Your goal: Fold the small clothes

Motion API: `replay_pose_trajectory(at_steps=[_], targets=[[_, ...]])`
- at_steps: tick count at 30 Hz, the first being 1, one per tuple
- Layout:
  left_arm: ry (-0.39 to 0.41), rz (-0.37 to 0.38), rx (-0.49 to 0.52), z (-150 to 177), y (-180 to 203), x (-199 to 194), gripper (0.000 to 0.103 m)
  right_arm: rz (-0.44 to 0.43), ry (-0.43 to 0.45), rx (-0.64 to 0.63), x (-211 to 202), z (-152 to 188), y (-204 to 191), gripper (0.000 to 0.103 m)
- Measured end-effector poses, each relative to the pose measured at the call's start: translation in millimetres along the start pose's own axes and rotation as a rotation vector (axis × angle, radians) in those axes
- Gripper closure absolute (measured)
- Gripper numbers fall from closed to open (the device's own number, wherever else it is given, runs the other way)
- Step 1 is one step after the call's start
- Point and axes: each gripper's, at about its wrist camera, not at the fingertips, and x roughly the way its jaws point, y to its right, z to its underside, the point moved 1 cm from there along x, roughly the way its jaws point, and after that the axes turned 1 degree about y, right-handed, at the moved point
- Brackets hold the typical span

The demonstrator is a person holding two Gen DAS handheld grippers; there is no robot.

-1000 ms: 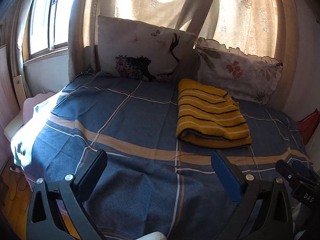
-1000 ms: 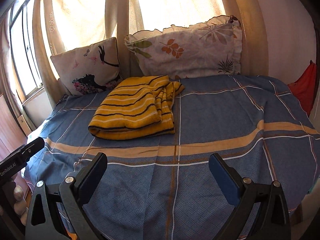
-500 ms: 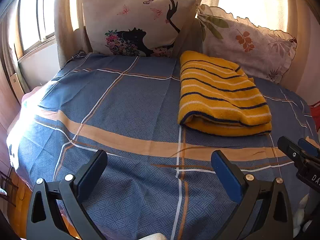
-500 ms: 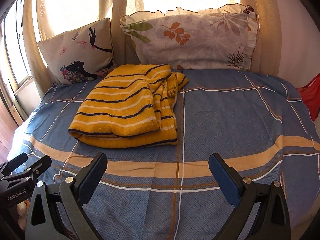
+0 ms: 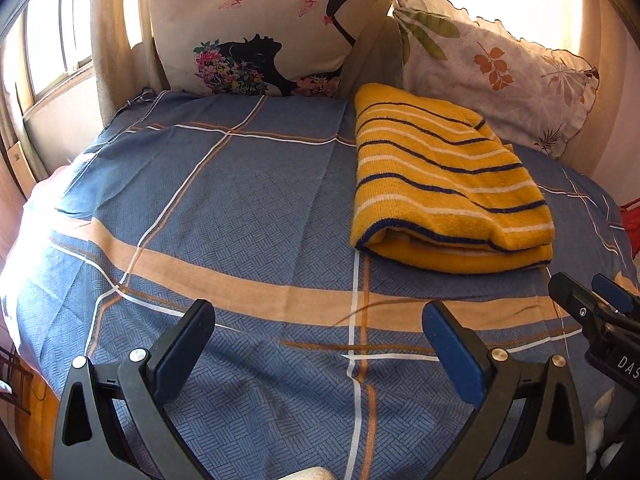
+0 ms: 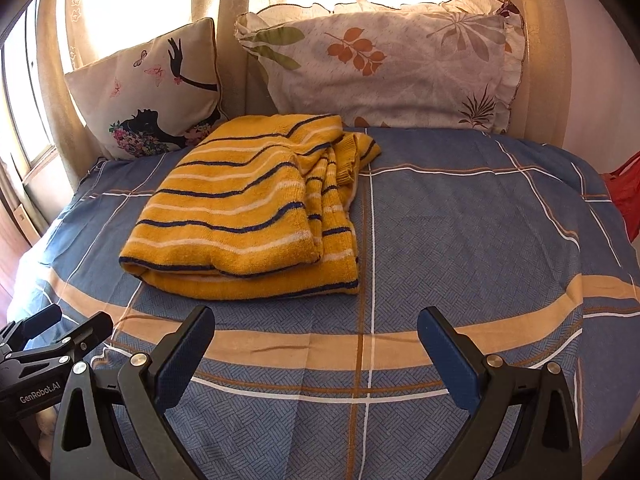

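Yellow striped sweater (image 6: 248,208) lies folded on the bed (image 6: 460,240); only the right view shows its bunched side layers. Left hand-held gripper (image 5: 318,326) and right hand-held gripper (image 6: 316,330) both gape apart, empty.

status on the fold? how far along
Done: the yellow striped sweater lies folded in layers on the bed, though its right edge is bunched. In hand: nothing; left claw and right claw hang open, short of it. Left: tidy that edge, if anything.
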Motion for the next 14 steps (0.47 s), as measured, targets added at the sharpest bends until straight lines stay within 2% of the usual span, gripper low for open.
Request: replay_pose_trajectory(at_steps=[14], targets=[[0.029, 0.028, -0.031, -5, -22, -11, 0.0, -0.026, -0.021, -0.07, 1, 0, -37, 0.0]])
